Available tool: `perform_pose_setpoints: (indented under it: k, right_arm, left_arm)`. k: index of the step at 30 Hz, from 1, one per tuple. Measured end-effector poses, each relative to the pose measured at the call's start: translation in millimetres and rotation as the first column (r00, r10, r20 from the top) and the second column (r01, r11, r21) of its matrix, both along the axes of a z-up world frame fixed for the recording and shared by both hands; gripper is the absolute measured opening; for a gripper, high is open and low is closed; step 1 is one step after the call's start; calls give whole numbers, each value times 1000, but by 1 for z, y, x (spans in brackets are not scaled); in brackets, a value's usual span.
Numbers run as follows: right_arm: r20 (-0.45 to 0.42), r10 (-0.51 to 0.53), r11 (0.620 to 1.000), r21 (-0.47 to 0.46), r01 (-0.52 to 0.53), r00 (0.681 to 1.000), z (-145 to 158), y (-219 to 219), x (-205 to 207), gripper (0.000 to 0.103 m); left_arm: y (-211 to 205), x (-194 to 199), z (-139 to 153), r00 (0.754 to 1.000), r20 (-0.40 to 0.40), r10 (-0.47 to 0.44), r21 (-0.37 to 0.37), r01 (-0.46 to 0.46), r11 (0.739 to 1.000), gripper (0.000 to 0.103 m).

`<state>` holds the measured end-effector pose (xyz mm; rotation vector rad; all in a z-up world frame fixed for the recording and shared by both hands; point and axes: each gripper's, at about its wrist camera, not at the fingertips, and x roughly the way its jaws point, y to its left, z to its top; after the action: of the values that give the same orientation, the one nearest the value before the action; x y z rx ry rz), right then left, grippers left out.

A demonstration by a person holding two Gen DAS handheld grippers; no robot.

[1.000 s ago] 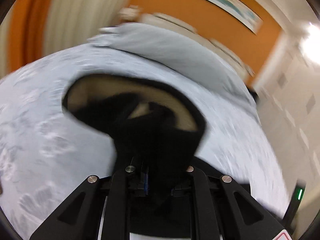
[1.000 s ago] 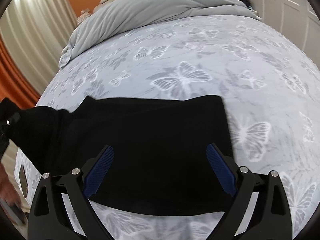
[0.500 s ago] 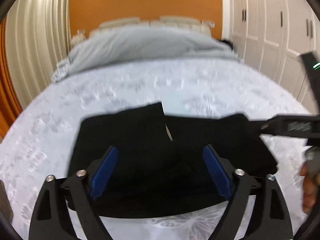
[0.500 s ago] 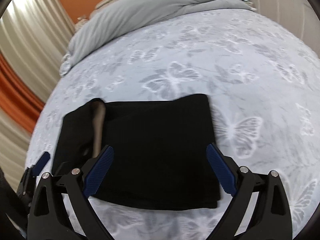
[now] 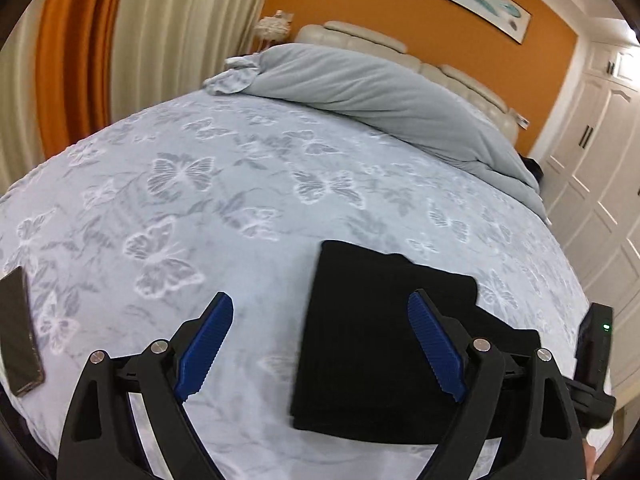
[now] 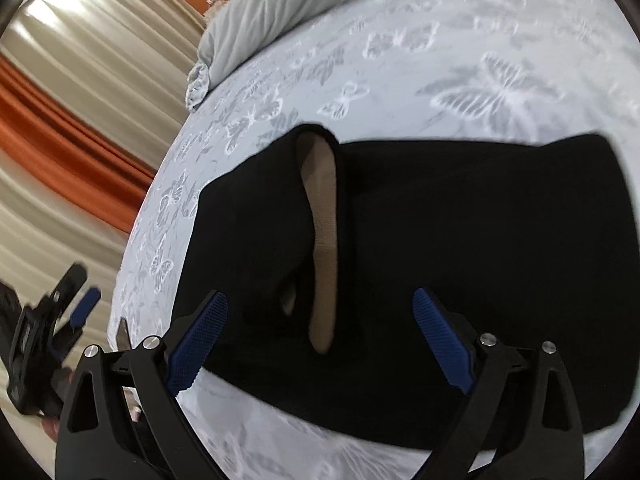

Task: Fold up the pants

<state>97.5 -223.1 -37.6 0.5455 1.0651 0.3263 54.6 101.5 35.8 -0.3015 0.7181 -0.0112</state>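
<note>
Above folded pants [image 6: 460, 240], both grippers [image 6: 320, 344] wide, empty.

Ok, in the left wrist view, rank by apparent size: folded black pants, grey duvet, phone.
1. grey duvet
2. folded black pants, close behind; nearer the camera, so unsure
3. phone, partly cut off

Open bedspread [image 5: 248, 184] lies left of and beyond the folded pants [image 5: 372, 340]: you pass freely there. Obstacles: a phone [image 5: 18, 332] at the bed's left edge, a bunched duvet [image 5: 360, 84] at the head.
</note>
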Motion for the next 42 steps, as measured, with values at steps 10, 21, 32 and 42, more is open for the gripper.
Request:
perform_pose_setpoints:
  k: [10,21,32,42]
  right_arm:
    - [105,66,998,10,-67,992,11,27,4,23]
    - [230,28,1000,-17,-25,973,77,-16,-18,14]
    - [-49,-22,999,35,24,999,-2,-15,6,43]
    - [224,-5,999,-31,13,974,78,-42,-32,16]
  left_arm:
    - [35,-2,-12,998,-45,43,57,-41,998,87]
    - [-1,8,-6,999,-51,3,8,-3,1000,87]
    - [-60,24,-16,993,-86,-76,2,77,997,87]
    - [-56,33,-22,991,-110,-70,-20,68,997,87]
